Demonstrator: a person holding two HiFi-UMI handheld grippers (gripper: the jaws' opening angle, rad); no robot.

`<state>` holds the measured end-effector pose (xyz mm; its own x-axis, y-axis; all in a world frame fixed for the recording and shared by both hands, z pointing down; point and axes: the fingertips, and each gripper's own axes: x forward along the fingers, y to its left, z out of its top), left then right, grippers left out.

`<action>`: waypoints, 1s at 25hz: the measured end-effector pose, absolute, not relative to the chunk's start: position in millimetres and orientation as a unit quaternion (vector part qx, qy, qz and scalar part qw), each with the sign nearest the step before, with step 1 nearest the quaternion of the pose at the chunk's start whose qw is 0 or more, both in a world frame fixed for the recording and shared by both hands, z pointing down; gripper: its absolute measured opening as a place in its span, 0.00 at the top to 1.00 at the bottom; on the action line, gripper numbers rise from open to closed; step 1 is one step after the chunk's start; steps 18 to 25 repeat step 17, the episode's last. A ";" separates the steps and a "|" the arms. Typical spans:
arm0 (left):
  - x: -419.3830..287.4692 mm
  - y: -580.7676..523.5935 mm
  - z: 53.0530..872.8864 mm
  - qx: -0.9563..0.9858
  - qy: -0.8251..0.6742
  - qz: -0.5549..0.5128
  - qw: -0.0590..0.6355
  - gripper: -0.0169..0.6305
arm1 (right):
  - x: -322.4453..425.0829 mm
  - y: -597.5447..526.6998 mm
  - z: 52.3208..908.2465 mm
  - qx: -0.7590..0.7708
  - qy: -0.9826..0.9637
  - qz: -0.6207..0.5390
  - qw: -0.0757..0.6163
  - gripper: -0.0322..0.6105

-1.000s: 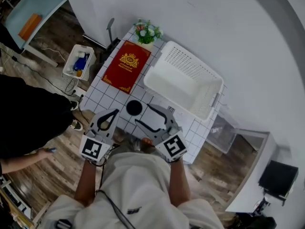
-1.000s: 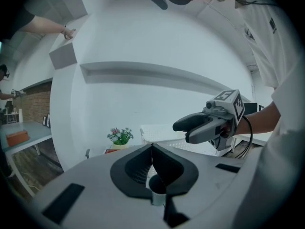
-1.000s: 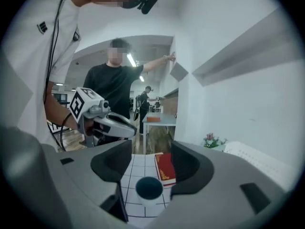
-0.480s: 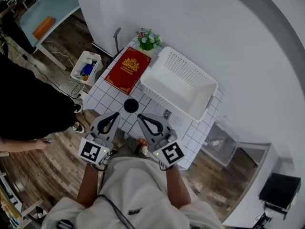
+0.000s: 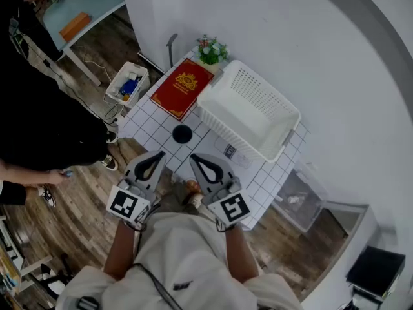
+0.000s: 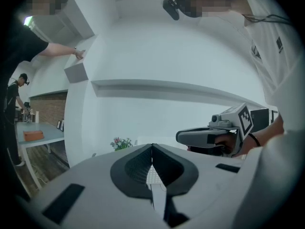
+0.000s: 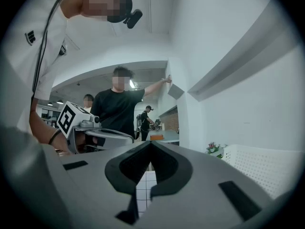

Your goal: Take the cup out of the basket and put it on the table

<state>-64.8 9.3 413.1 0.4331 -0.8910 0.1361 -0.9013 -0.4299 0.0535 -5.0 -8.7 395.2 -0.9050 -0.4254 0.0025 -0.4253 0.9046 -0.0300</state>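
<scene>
**1. Left tongs** (image 5: 155, 156): you are holding these low over the near edge of the worktop (image 5: 150, 125). The jaws are meeting at the tip with nothing between them.

**2. Right tongs** (image 5: 196, 159): you are holding these just beside the left pair. The jaws are likewise pressing together and gripping nothing.

**3. Cup** (image 5: 182, 134): black, standing upright on the worktop outside the basket. It is sitting just beyond both tips and touching neither. Its inside is showing only as dark, so any contents cannot be told. Neither gripper view is showing it, because the jaw bodies are covering that patch.

**4. Basket** (image 5: 255, 86): white with perforated walls, sitting on the worktop to the right of the cup. The right gripper view is catching only 1 slice of its wall at the frame edge.

**5. Red book** (image 5: 182, 87): lying flat just left of the basket. Its gold emblem is too small to read.

**6. Flowers** (image 5: 211, 49): sitting at the far corner. Their pot is mostly hiding behind the book and the basket.

**7. Worktop, near edge**: your tongs and torso are covering this part.

**8. Bin** (image 5: 127, 86): sitting on the floor to the left of the worktop. Its blue and white contents are too small to name.

**9. Person in black** (image 5: 45, 121): standing at the left, with the frame edge cutting them off.
</scene>
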 end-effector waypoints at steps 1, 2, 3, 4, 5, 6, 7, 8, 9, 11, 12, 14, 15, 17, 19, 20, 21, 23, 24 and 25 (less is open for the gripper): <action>-64.9 10.0 413.1 0.844 -0.531 0.043 0.059 0.96 | -5.2 -8.0 395.7 -0.217 0.976 -0.013 0.001 0.93; -65.1 10.3 412.8 0.844 -0.531 0.043 0.058 0.96 | -5.5 -7.4 396.0 -0.216 0.976 -0.011 0.000 0.93; -65.4 10.2 412.3 0.844 -0.531 0.043 0.058 0.96 | -5.7 -7.1 396.0 -0.215 0.977 -0.008 0.000 0.93; -65.8 10.0 412.0 0.844 -0.531 0.042 0.057 0.96 | -6.0 -6.9 395.9 -0.214 0.977 -0.006 -0.001 0.93; -66.3 9.5 411.9 0.844 -0.532 0.042 0.057 0.96 | -6.2 -7.1 396.2 -0.214 0.977 -0.004 -0.002 0.94; -66.8 8.8 412.0 0.844 -0.532 0.042 0.057 0.96 | -6.1 -7.5 397.1 -0.214 0.977 -0.005 -0.004 0.93; -67.2 7.9 412.0 0.844 -0.532 0.041 0.057 0.96 | -6.0 -8.2 397.8 -0.214 0.977 -0.006 -0.005 0.93; -67.7 7.1 411.9 0.844 -0.532 0.041 0.056 0.96 | -6.1 -8.9 398.2 -0.215 0.977 -0.008 -0.006 0.93; -68.2 6.5 411.7 0.844 -0.532 0.041 0.056 0.96 | -6.4 -9.5 398.5 -0.216 0.976 -0.008 -0.006 0.94; -69.5 6.2 411.4 0.845 -0.531 0.040 0.055 0.96 | -7.5 -9.6 398.3 -0.215 0.977 -0.005 -0.005 0.93; -70.5 6.5 411.5 0.845 -0.531 0.039 0.055 0.96 | -8.4 -9.2 398.4 -0.215 0.977 -0.004 -0.005 0.93; -72.5 7.3 412.4 0.844 -0.531 0.039 0.056 0.96 | -10.1 -8.5 400.1 -0.214 0.977 -0.004 -0.009 0.93; -73.5 7.4 413.1 0.844 -0.532 0.040 0.057 0.96 | -10.9 -8.4 401.3 -0.214 0.977 -0.003 -0.011 0.93; -75.2 7.4 414.5 0.844 -0.532 0.041 0.057 0.96 | -12.1 -8.6 403.8 -0.214 0.977 -0.002 -0.014 0.93; -75.2 7.4 414.5 0.844 -0.532 0.041 0.057 0.96 | -12.1 -8.6 403.8 -0.214 0.977 -0.002 -0.014 0.93; -75.2 7.4 414.5 0.844 -0.532 0.041 0.057 0.96 | -12.1 -8.6 403.8 -0.214 0.977 -0.002 -0.014 0.93; -75.2 7.4 414.5 0.844 -0.532 0.041 0.057 0.96 | -12.1 -8.6 403.8 -0.214 0.977 -0.002 -0.014 0.93; -75.2 7.4 414.5 0.844 -0.532 0.041 0.057 0.96 | -12.1 -8.6 403.8 -0.214 0.977 -0.002 -0.014 0.93; -75.2 7.4 414.5 0.844 -0.532 0.041 0.057 0.96 | -12.1 -8.6 403.8 -0.214 0.977 -0.002 -0.014 0.93; -75.2 7.4 414.5 0.844 -0.532 0.041 0.057 0.96 | -12.1 -8.6 403.8 -0.214 0.977 -0.002 -0.014 0.93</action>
